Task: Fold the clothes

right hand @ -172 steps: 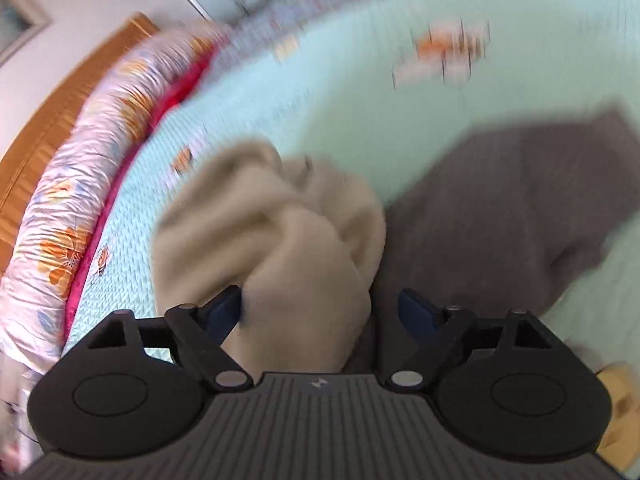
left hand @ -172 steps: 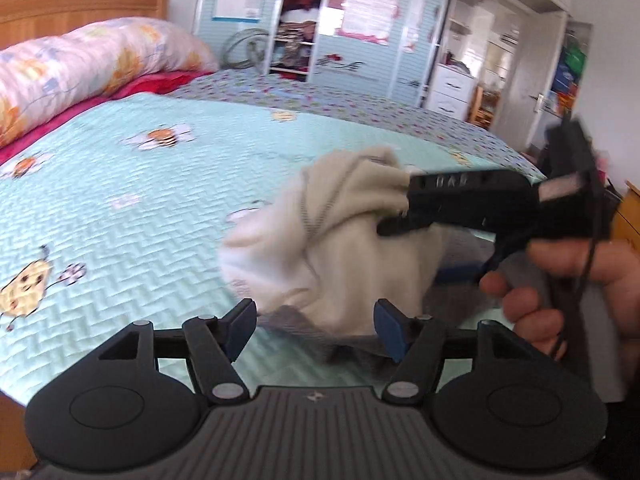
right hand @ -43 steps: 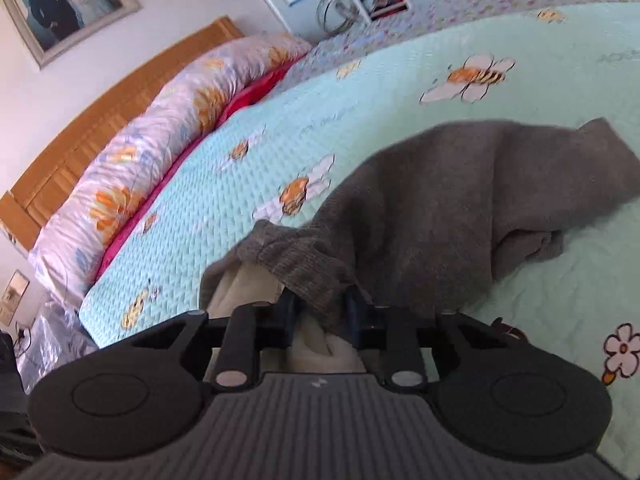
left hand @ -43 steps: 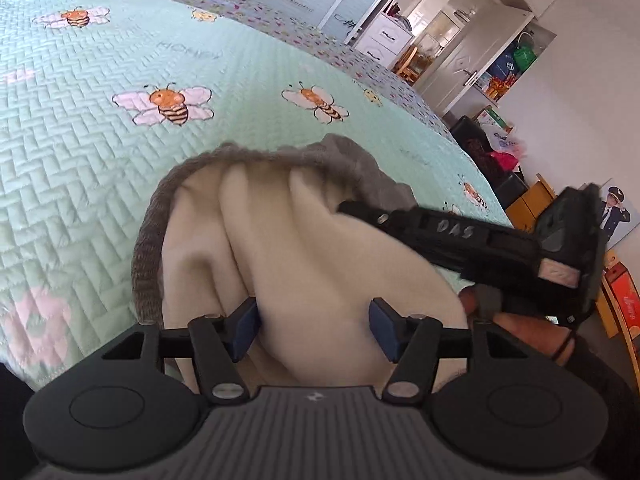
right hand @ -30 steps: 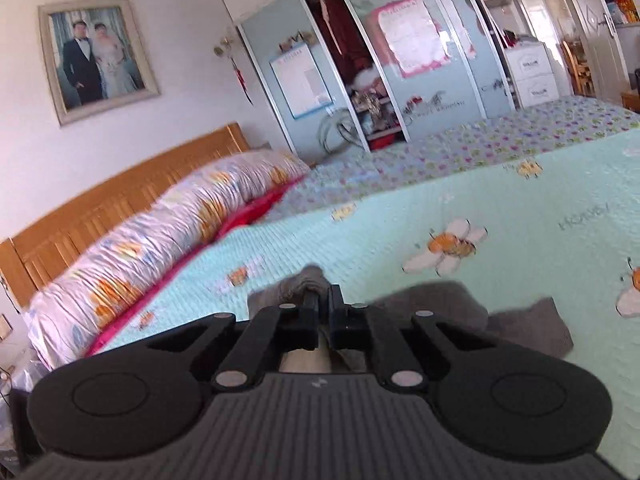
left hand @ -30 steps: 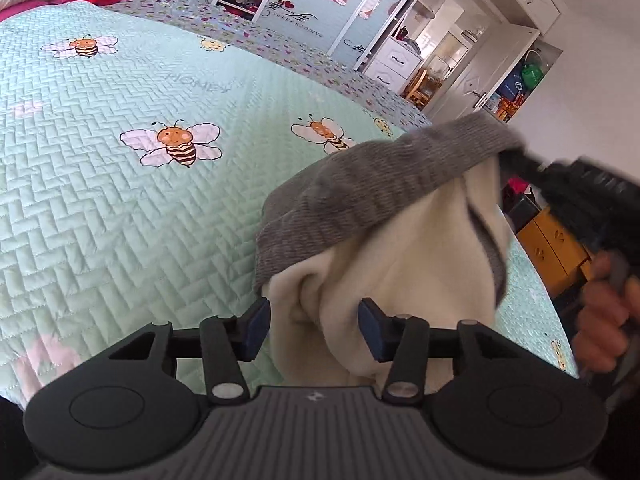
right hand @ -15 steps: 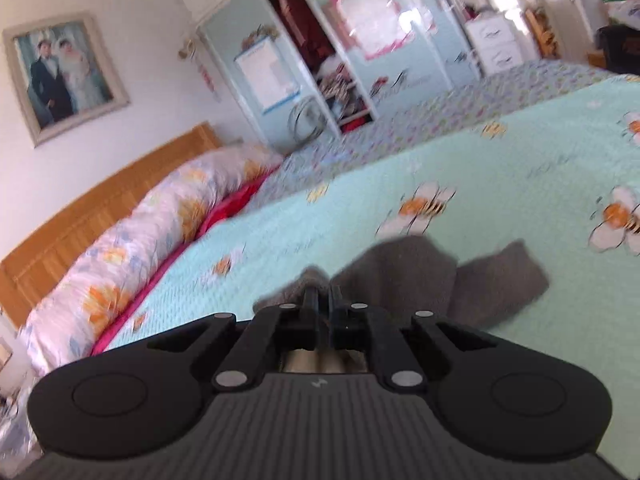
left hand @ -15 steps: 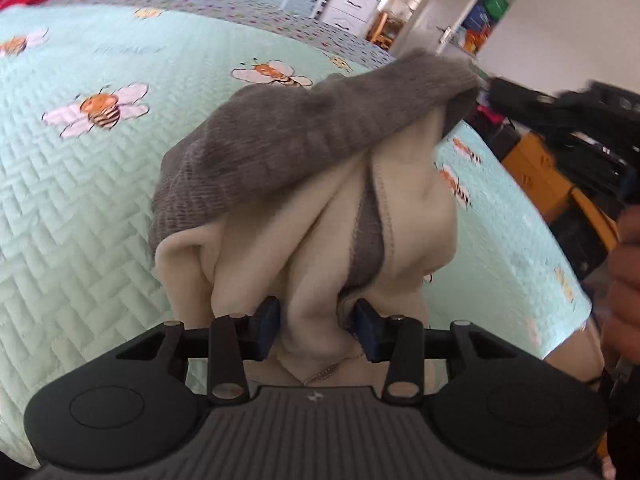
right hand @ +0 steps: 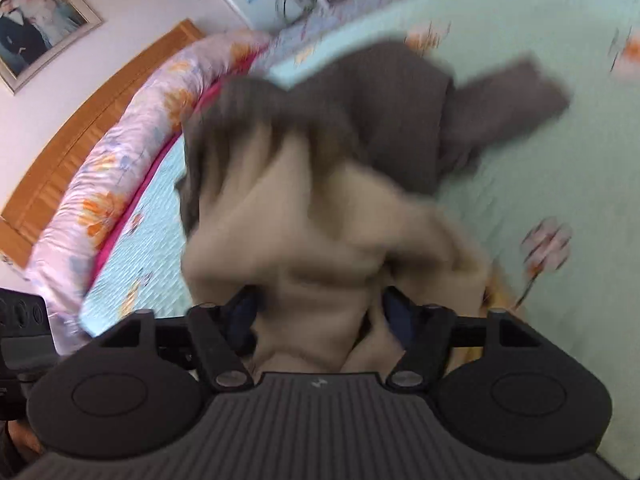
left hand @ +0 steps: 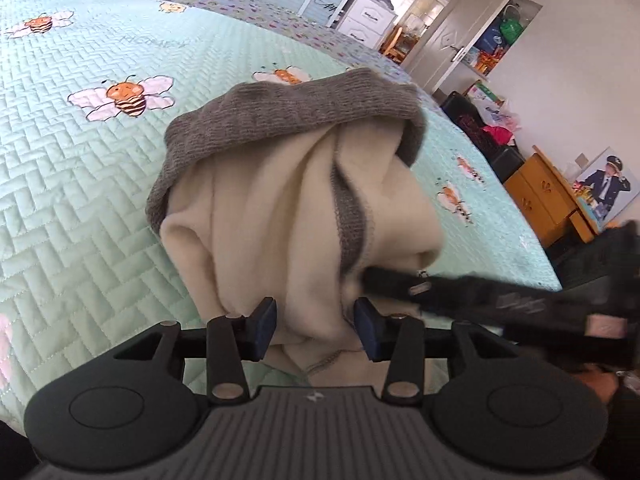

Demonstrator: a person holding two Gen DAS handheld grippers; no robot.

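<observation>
Gripping the garment (left hand: 288, 208) at centre frame, my left tool (left hand: 316, 330) clamps its cream lining above the bed (left hand: 80, 184). My right tool (right hand: 320, 316) straddles the blurred lining at lower centre; I cannot tell its closure.

Right wrist view is motion-blurred throughout: the bunched grey knit garment with cream fleece lining (right hand: 320, 208) shows no stitch detail. Garment hides both right gripper (right hand: 320, 316) fingertips. Framed portrait (right hand: 36, 20) at 10 o'clock is cropped.
</observation>
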